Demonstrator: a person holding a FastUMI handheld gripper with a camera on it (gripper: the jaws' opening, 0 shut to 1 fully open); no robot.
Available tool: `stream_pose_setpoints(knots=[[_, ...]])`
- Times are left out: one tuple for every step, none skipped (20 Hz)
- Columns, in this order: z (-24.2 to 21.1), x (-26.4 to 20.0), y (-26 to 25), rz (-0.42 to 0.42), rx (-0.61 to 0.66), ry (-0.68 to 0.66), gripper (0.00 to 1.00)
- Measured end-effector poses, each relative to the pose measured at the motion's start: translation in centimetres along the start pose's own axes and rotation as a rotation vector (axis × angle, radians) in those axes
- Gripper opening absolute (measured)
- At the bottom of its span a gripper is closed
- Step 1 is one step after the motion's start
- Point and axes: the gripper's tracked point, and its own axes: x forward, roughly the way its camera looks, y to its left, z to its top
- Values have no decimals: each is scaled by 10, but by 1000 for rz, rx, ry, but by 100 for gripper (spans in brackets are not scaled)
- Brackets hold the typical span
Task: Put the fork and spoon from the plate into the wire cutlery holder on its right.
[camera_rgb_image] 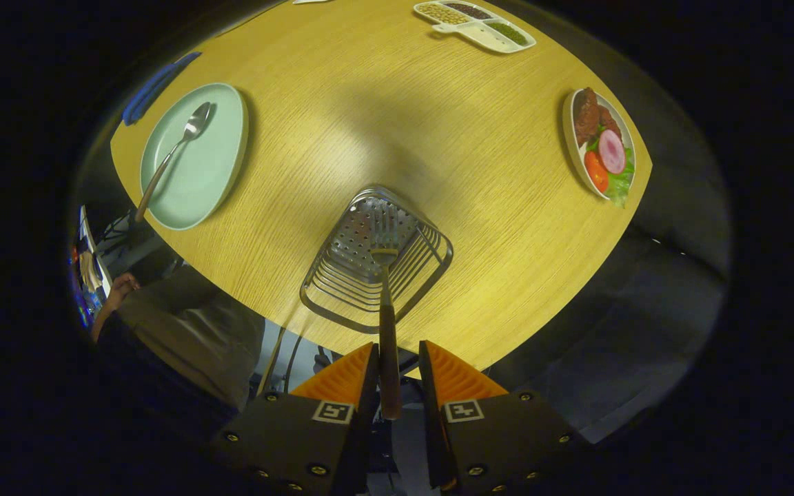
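Observation:
I look down on a wire cutlery holder (339, 288) standing near the front edge of a wooden table (452, 138). The fork (388, 324) stands almost upright, its tines inside the holder over the perforated bottom. Its handle rises between my fingers. My gripper (398, 344) is slightly open: the handle rests against the left finger (349, 377), and a gap shows between it and the right finger (449, 375). The spoon (175, 150) lies on the pale green plate (214, 172), left of the holder and beyond it.
A plate of meat and salad (600, 141) sits far right by the table edge. A divided tray of beans (476, 24) lies at the far side. A blue object (156, 86) lies past the green plate. A person's hand (118, 288) and clothing are at the table's left.

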Motion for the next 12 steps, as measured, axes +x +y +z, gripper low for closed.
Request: stream_pose_setpoints(knots=[[0,-5,-2,8,25,-33,34],[0,-12,-5,11,53,-71,34],[2,-18,-7,15,89,-109,34],[1,-26,-4,31,127,-151,34],[2,-34,1,58,161,-193,34],[3,-41,10,89,190,-234,34],[3,-47,17,115,212,-267,34],[2,-52,24,135,227,-297,34],[2,-57,32,150,236,-321,34],[3,-60,40,163,245,-345,34],[4,-63,48,179,253,-366,34],[6,-64,59,195,261,-380,34]])
